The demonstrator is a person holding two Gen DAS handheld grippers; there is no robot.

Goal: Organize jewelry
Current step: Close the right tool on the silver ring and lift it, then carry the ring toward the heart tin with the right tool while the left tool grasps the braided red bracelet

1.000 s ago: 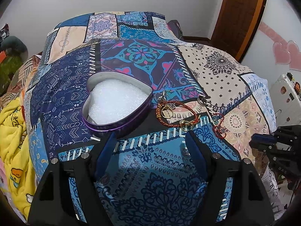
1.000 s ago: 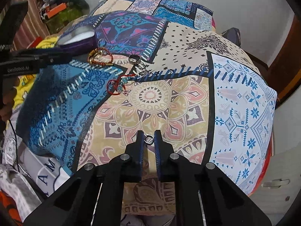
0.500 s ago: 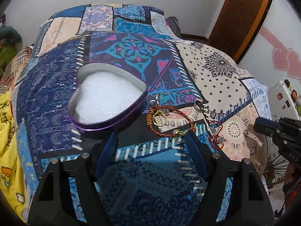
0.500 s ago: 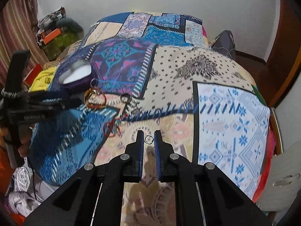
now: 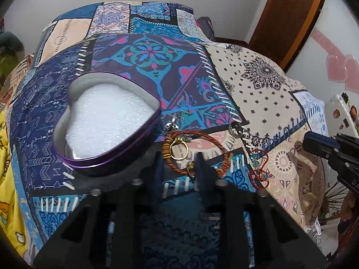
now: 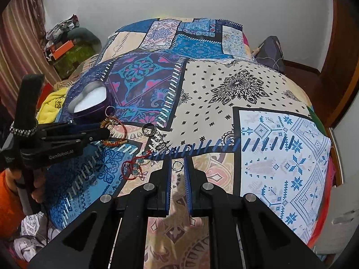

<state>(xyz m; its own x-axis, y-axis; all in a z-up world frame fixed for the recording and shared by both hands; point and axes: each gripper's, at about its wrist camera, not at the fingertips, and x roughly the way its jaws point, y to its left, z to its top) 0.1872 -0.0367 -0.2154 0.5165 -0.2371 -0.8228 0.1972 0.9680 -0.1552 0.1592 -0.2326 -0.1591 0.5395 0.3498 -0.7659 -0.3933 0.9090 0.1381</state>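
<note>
A bed under a patchwork cover (image 6: 224, 94) fills the room. The far wall (image 6: 224, 0) is plain white. A brown wooden door (image 5: 289, 18) stands at the right, a striped curtain (image 6: 15, 44) at the left.

The left gripper (image 5: 179, 162) hides part of the orange bracelet (image 5: 221, 151).

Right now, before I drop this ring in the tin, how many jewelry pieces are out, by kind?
Rings: 4 (larger gold ring, smaller gold ring, dark band ring, thin silver ring held in the right gripper)
Bracelets: 2 (orange braided bracelet, red string bracelet)
Silver charm piece, kind unclear: 1
Total: 7
</note>
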